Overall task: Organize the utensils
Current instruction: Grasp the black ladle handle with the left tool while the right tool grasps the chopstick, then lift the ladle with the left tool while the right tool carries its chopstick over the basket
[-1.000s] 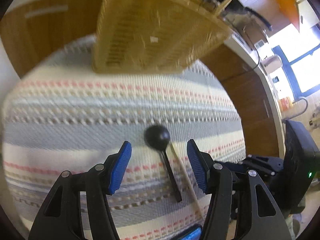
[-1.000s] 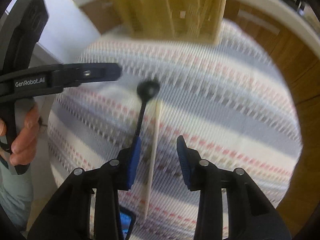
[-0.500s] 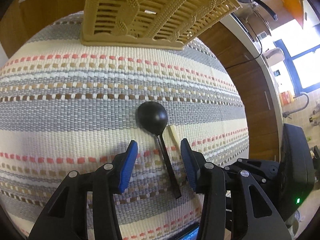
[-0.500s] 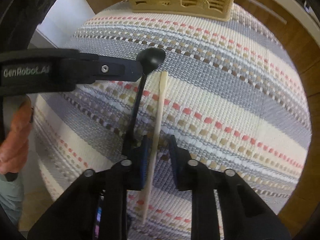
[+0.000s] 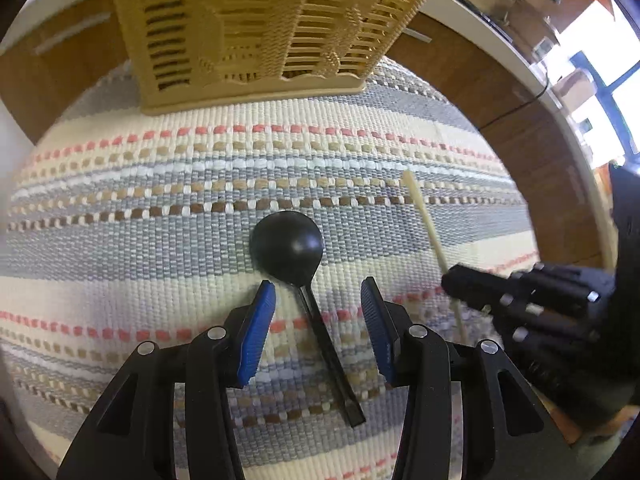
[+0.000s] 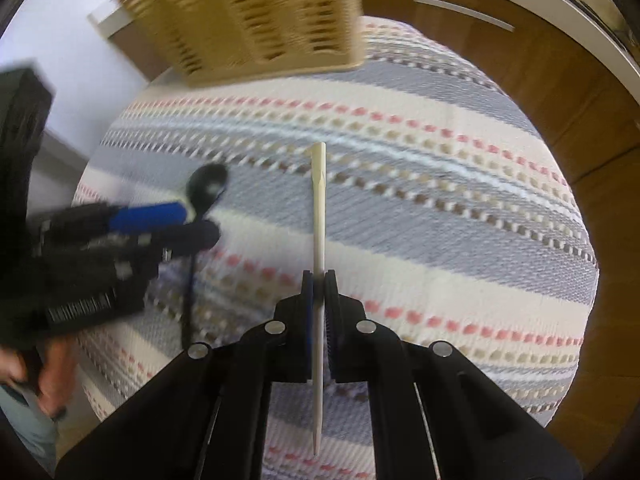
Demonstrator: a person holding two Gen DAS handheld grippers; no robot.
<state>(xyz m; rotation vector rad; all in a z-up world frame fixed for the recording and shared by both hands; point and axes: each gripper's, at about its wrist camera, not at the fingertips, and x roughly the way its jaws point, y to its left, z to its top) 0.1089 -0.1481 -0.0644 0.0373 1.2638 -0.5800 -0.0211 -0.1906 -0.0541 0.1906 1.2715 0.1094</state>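
A black spoon (image 5: 289, 244) lies on the striped woven mat (image 5: 160, 208), bowl toward the basket. My left gripper (image 5: 318, 296) is open and straddles the spoon's neck, its blue pads (image 5: 256, 330) apart from the handle. My right gripper (image 6: 319, 280) is shut on a cream chopstick (image 6: 319, 196), which points toward the basket; it also shows in the left wrist view (image 5: 426, 220). The spoon shows blurred in the right wrist view (image 6: 206, 188), partly hidden by the left gripper. A tan slatted utensil basket (image 5: 256, 28) stands at the mat's far edge.
Brown wooden cabinet fronts (image 6: 520, 60) and a white countertop edge (image 5: 500, 32) curve behind the mat. A hand (image 6: 52, 376) holds the left gripper at the mat's left edge. A bright window (image 5: 600, 80) is at far right.
My right gripper has closed on the chopstick and moved it rightward away from the spoon. My left gripper has moved forward around the spoon's neck and stays open.
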